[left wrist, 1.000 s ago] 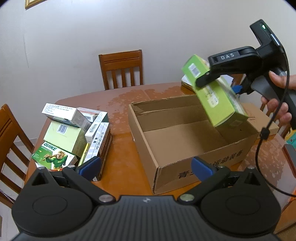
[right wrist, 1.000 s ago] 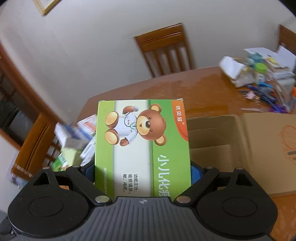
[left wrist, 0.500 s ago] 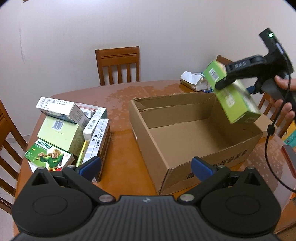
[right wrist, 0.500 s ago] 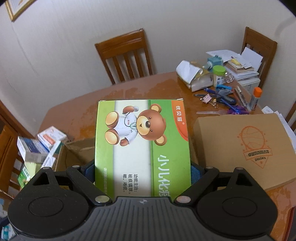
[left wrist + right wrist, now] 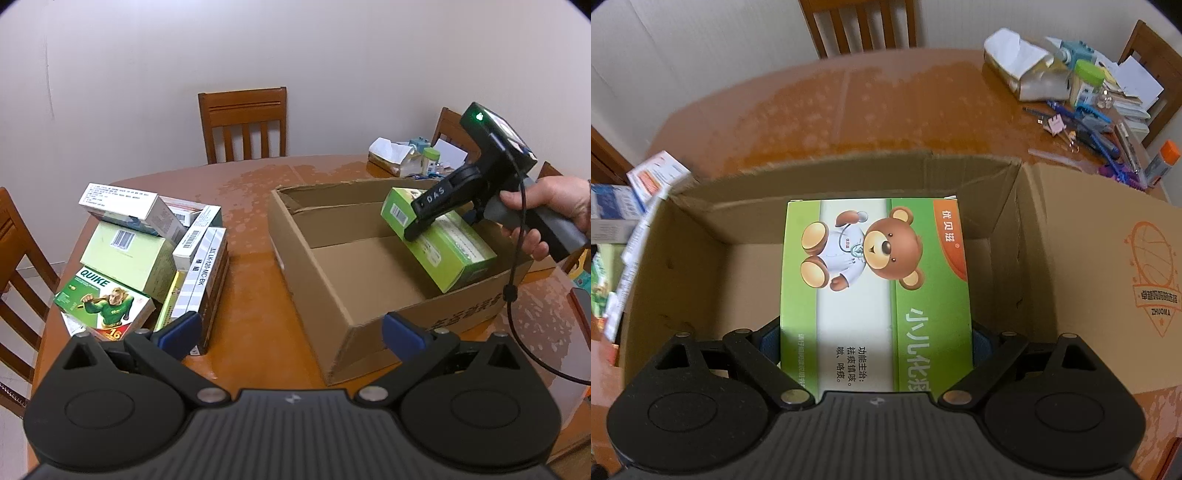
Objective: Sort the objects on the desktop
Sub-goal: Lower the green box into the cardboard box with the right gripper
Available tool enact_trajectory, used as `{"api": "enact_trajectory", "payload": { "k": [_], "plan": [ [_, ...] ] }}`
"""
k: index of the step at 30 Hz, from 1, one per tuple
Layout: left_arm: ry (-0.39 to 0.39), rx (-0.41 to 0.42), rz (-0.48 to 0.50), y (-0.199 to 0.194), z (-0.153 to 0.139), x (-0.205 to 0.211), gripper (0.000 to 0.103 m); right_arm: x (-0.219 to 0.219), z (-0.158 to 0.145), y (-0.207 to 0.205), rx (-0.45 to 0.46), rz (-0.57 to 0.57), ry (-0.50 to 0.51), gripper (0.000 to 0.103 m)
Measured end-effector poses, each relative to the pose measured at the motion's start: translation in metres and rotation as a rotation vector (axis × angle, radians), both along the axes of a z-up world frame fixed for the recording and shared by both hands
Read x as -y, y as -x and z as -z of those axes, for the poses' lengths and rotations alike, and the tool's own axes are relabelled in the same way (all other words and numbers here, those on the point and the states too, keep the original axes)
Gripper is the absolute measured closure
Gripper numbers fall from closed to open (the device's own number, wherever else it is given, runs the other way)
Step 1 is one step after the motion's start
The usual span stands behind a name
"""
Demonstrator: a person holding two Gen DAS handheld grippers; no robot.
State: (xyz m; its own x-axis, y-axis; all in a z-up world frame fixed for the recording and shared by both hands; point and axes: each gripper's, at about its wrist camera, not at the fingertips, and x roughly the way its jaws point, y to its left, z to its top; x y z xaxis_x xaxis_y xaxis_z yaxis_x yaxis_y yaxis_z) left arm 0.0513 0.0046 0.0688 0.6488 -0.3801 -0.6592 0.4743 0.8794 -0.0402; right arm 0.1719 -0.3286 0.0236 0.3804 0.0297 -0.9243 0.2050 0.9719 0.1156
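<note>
The left gripper (image 5: 291, 334) is being kept near the camera, its jaws wide with nothing between them, likely waiting its turn. Beyond it, the green bear-picture carton (image 5: 877, 291) is being squeezed by its two sides in the jaws of the right gripper (image 5: 424, 221) and is being tipped down inside the big open brown cardboard box (image 5: 369, 295) on the shiny brown wooden bench (image 5: 251, 280). Nothing else is being seen in that box. The pile of small packets (image 5: 147, 254) is lying further left.

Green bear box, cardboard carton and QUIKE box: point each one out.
green bear box (image 5: 877, 280), right wrist view, on its printed front face.
cardboard carton (image 5: 306, 266), left wrist view, on its left wall.
QUIKE box (image 5: 105, 304), left wrist view, on its top face.
</note>
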Motion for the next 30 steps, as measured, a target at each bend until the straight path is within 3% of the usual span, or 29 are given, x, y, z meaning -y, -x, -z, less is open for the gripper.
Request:
{"api": "enact_trajectory", "payload": {
  "k": [15, 26, 30],
  "plan": [
    [0.003, -0.013, -0.013, -0.001, 0.004, -0.001, 0.0, -0.005, -0.003, -0.021, -0.026, -0.032, -0.068, 0.009],
    [-0.023, -0.028, 0.017, -0.005, 0.006, 0.004, 0.0, -0.026, 0.013, -0.025, -0.05, -0.023, 0.076, 0.009],
    [-0.033, -0.021, 0.04, -0.001, 0.005, 0.01, 0.0, -0.019, 0.02, -0.024, -0.06, 0.003, 0.059, 0.009]
  ]
}}
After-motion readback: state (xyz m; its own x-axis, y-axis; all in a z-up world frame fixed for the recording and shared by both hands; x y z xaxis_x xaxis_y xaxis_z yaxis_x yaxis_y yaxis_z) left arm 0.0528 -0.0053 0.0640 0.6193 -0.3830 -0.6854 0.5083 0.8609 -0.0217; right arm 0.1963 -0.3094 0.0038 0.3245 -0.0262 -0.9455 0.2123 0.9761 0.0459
